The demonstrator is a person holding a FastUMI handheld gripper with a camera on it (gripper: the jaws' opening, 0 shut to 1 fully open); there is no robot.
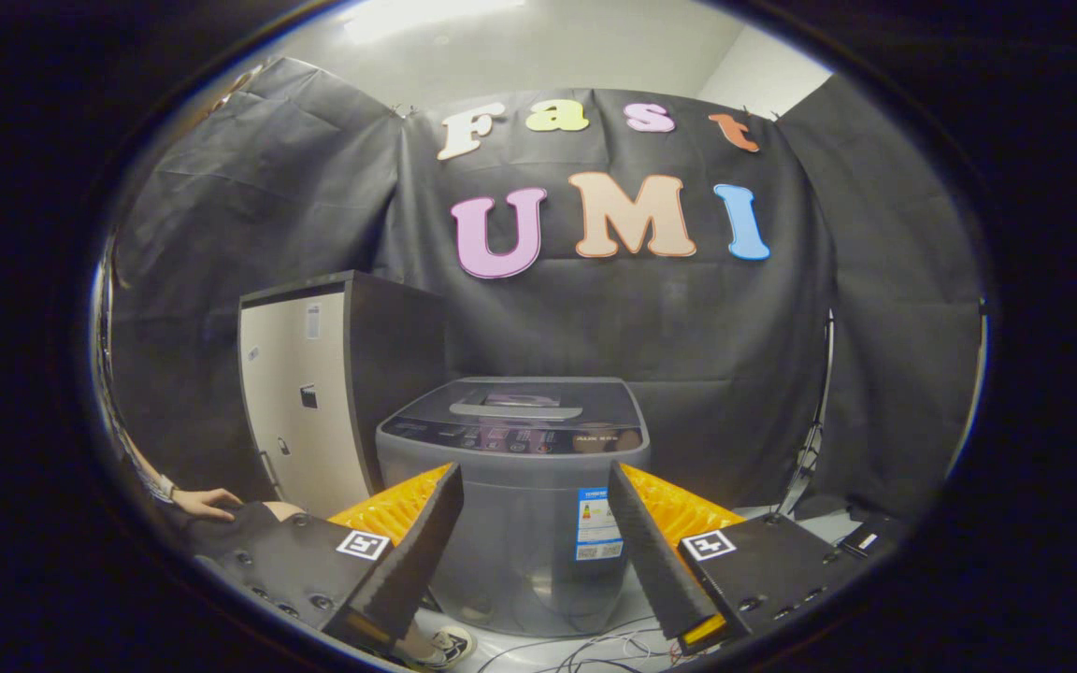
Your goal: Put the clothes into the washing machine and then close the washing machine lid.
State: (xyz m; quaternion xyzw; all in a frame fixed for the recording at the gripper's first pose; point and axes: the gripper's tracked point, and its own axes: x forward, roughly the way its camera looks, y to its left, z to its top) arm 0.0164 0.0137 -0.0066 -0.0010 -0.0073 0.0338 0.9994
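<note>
Claw (532, 523) agape — washing machine (512, 467) beyond

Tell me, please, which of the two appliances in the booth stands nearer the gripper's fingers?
The grey top-loading washing machine, lid down, stands just ahead of the open gripper, framed between its fingers. The taller cream-fronted cabinet stands farther back, beside it.

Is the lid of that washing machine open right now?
No, the washing machine has its lid lying flat and closed on top, beyond the open, empty gripper.
</note>
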